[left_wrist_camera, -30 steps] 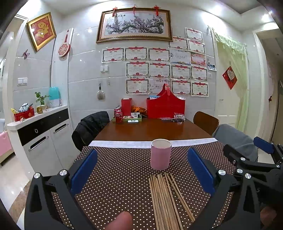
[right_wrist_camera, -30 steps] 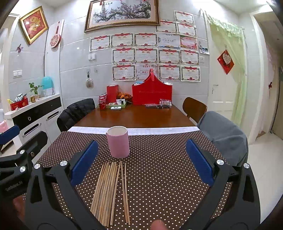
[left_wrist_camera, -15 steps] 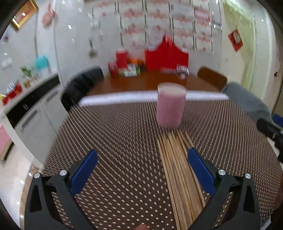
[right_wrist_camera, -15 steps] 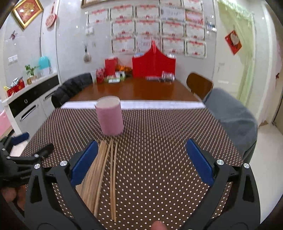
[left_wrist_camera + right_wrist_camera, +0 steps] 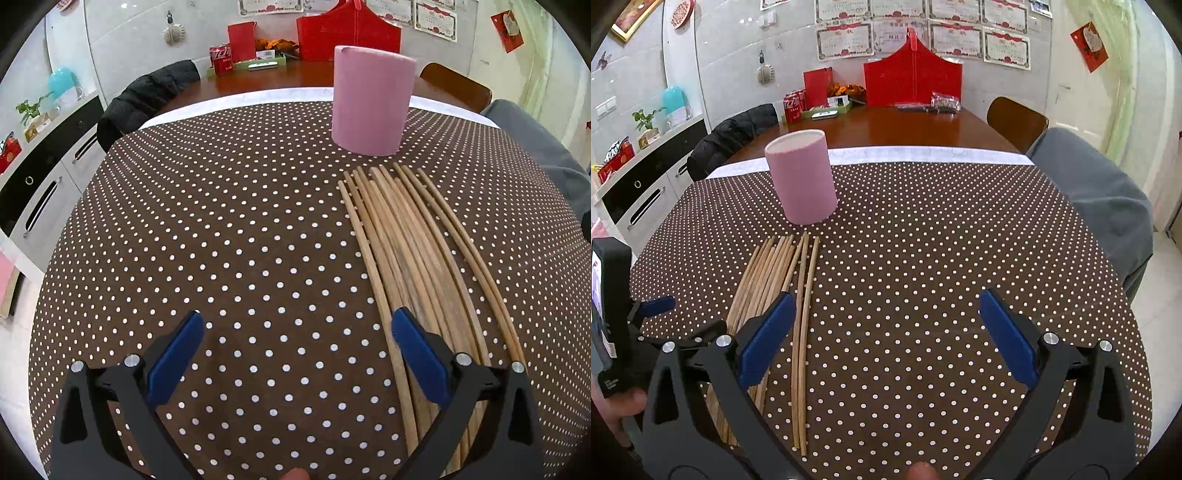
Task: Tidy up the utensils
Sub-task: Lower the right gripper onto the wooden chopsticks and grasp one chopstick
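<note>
Several wooden chopsticks (image 5: 410,251) lie side by side on the brown dotted tablecloth (image 5: 221,240), pointing toward a pink cylindrical cup (image 5: 371,99) that stands upright just beyond them. My left gripper (image 5: 295,325) is open and low over the cloth, its right finger (image 5: 417,354) over the left edge of the bundle. In the right wrist view the chopsticks (image 5: 775,280) lie at lower left, below the cup (image 5: 801,177). My right gripper (image 5: 886,306) is open over bare cloth to the right of them, its left finger (image 5: 768,332) above the bundle. Nothing is held.
The left gripper's body (image 5: 613,325) and a hand show at the left edge of the right wrist view. A grey-covered chair (image 5: 1100,206) stands to the right, a black jacket on a chair (image 5: 735,136) to the left. Red boxes and cans (image 5: 912,81) sit at the far table end.
Both grippers have dropped lower and moved forward toward the chopsticks and cup; the left one now sits close over the bundle's near end. Both stayed open.
</note>
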Demonstrator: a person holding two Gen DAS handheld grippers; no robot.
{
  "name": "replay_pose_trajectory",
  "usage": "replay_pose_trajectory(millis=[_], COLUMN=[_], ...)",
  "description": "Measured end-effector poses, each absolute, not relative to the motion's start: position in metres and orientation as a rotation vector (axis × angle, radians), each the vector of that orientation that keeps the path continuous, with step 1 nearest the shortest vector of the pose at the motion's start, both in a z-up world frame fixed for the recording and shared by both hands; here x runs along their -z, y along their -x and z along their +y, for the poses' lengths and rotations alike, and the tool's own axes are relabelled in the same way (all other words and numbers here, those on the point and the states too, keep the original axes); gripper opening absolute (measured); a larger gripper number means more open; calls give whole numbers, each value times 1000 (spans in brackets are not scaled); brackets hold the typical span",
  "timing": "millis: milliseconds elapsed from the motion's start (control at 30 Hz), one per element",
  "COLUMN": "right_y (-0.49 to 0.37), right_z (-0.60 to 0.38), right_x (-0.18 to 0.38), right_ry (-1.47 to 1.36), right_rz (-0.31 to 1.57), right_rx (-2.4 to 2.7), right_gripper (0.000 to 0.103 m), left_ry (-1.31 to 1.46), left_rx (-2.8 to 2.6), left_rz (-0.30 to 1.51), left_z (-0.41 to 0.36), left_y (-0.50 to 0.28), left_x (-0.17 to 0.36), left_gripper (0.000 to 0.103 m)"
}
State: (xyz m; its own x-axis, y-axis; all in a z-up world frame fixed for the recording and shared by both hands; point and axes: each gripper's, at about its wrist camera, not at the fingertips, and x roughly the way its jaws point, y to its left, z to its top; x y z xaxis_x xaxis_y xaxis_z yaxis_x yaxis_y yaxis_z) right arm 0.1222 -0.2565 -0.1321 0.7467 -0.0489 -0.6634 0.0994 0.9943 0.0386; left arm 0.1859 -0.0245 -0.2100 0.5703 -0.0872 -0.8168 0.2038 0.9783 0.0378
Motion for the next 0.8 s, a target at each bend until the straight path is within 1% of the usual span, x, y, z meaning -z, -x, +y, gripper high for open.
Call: replay_pose_trajectory(millis=[333,500,533,567,633,700,733,767,800], right_y=[-137,-168,-174,-179,-185,-191,-193,-195,-197], right_z=[-247,-237,-235,-233,-229,-225,-223,-222,-221], right_x=[149,167,171,174,179,183,186,188,188], right_ry=[-23,30,31,33,43,40,45,42,31], right_rz=[795,888,904,918,945,970,982,990,995], right_rx=[47,-16,-33,-46,-67,-94,-94,-106,-120], right_gripper=[97,97,95,89,81,75,69,65,64], left_ry=[-151,-198,-197,-190,-179,-175,-171,-167,-164], left_rx=[191,183,185,187,189,184,185,185,185], left_rz=[967,946,942,936,934,929,928,927,925], left_z=[-25,-27,-27,-26,-26,-29,-28,-27,-26], left_y=[-206,-221,-224,-227,-230,-227,-226,-225,-224], left_x=[209,205,205,205,205,206,207,207,208], left_gripper=[99,99,99,99,99,99,99,99,99])
